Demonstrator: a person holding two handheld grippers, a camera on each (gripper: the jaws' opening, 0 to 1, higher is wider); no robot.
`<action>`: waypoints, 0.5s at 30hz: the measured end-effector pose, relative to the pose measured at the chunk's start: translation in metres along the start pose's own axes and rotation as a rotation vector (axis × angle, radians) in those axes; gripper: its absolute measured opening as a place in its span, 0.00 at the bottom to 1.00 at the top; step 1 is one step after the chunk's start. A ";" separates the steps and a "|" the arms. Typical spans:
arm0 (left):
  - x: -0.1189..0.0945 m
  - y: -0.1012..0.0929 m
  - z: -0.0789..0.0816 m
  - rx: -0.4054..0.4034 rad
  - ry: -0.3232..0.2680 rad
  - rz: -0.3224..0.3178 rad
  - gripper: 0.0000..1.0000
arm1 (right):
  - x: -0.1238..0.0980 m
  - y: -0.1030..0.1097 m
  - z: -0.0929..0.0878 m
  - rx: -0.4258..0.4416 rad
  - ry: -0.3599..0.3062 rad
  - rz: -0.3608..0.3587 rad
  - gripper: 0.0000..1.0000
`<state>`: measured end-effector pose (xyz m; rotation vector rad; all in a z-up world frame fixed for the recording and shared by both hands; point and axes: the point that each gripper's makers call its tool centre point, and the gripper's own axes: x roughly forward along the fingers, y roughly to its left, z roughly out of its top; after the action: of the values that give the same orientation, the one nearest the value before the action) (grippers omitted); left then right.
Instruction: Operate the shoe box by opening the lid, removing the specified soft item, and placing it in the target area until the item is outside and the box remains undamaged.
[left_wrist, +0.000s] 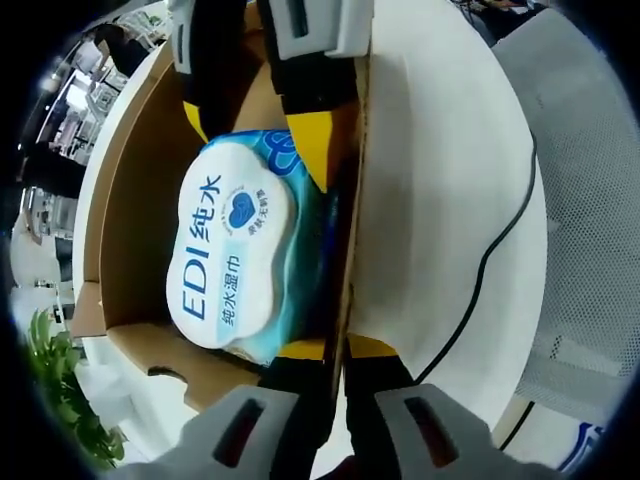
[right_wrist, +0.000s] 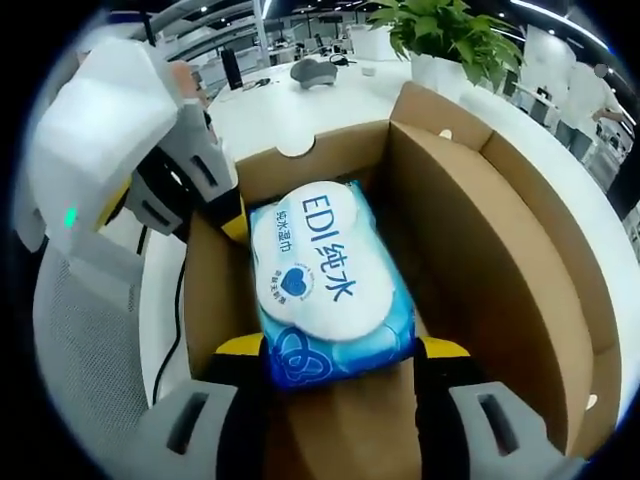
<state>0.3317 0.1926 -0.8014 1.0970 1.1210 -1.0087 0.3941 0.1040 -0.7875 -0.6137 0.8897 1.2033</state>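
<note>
Two grippers work inside the open shoe box on the white table. Right gripper fingers grasp the near end of the wet-wipes pack; left gripper fingers straddle the box wall, clenched on it.

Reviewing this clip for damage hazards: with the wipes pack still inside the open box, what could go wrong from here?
The right gripper straddles one end of the soft wipes pack; gripped only there, it may sag or slip during lifting. The left gripper straddles the thin cardboard box wall, so squeezing or pulling could crease or tear it. The black cable lying on the white table might snag at placement.
</note>
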 end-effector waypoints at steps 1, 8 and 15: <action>0.000 0.000 0.000 0.000 0.000 0.000 0.03 | 0.000 0.000 0.000 -0.002 0.001 0.001 0.56; 0.000 0.000 0.000 -0.001 0.001 -0.001 0.03 | -0.004 -0.003 -0.006 -0.002 -0.003 0.002 0.56; 0.000 0.001 0.000 -0.002 0.001 0.001 0.03 | -0.012 -0.010 -0.019 -0.005 0.013 0.005 0.56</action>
<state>0.3323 0.1931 -0.8013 1.0963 1.1220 -1.0068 0.3973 0.0803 -0.7878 -0.6244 0.8995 1.2071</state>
